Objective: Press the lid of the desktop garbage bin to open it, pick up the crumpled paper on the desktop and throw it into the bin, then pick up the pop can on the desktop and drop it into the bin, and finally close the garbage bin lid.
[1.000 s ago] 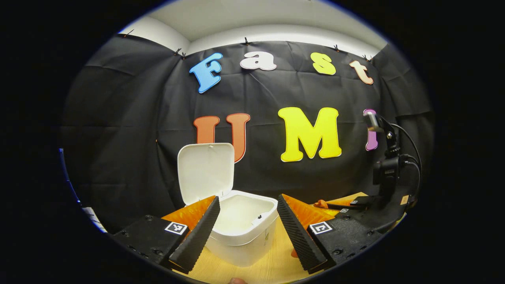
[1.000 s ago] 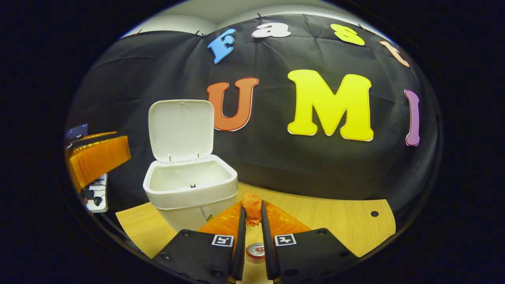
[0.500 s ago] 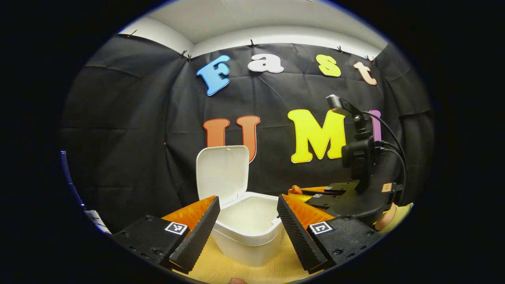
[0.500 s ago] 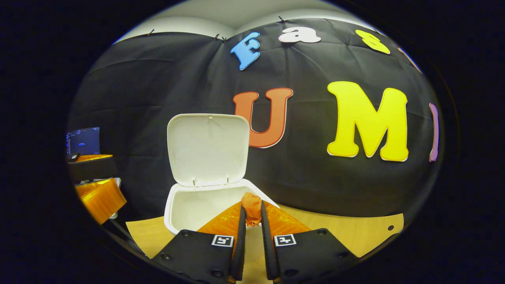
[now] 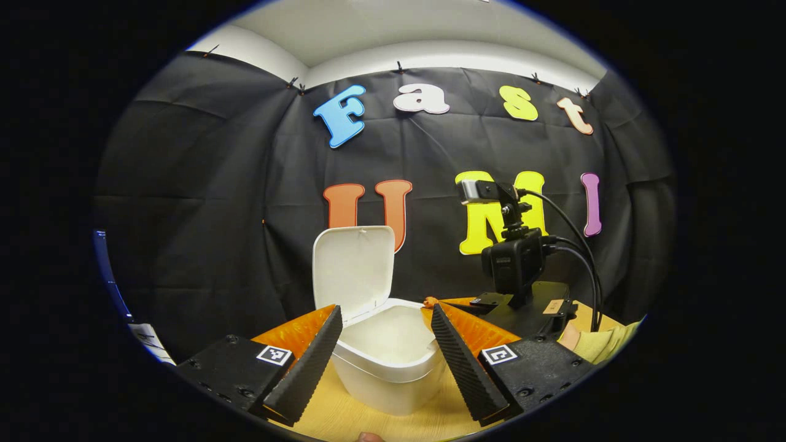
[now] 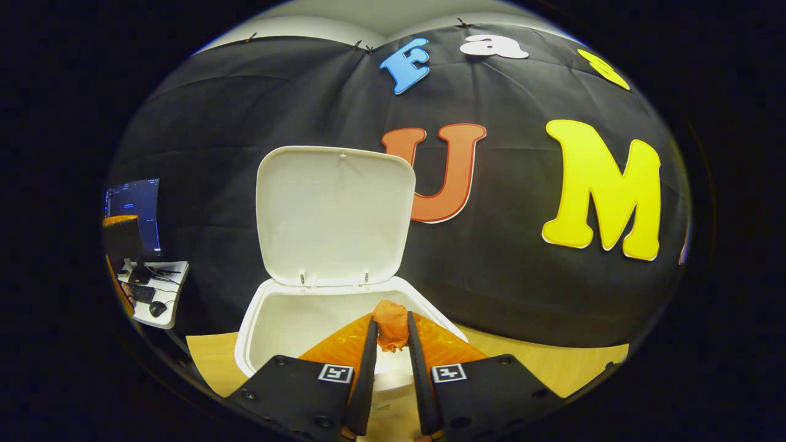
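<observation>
The white bin point(image 5: 393, 374) stands on the wooden desktop with its lid point(image 5: 353, 270) swung upright. My left gripper point(image 5: 384, 334) is open and hovers just before the bin, whose near rim shows between the fingers. In the right gripper view the bin point(image 6: 258, 319) is close, its lid point(image 6: 334, 215) standing behind the opening. My right gripper point(image 6: 390, 328) is shut on the orange crumpled paper point(image 6: 390, 322), held over the bin's opening. In the left gripper view the right gripper point(image 5: 466, 304) reaches in from the right, and the paper's tip point(image 5: 430, 301) sits at the bin's far right rim.
The wooden desktop point(image 6: 552, 368) runs right of the bin up to the black cloth wall. A monitor point(image 6: 132, 209) and a small side table with a keyboard and mouse point(image 6: 150, 301) stand far left. A yellow sleeve point(image 5: 605, 344) shows behind the right gripper.
My right gripper has carried the paper forward and left, from beside the bin to over its opening. The can has left the bottom of the right gripper view. The left gripper barely moved.
</observation>
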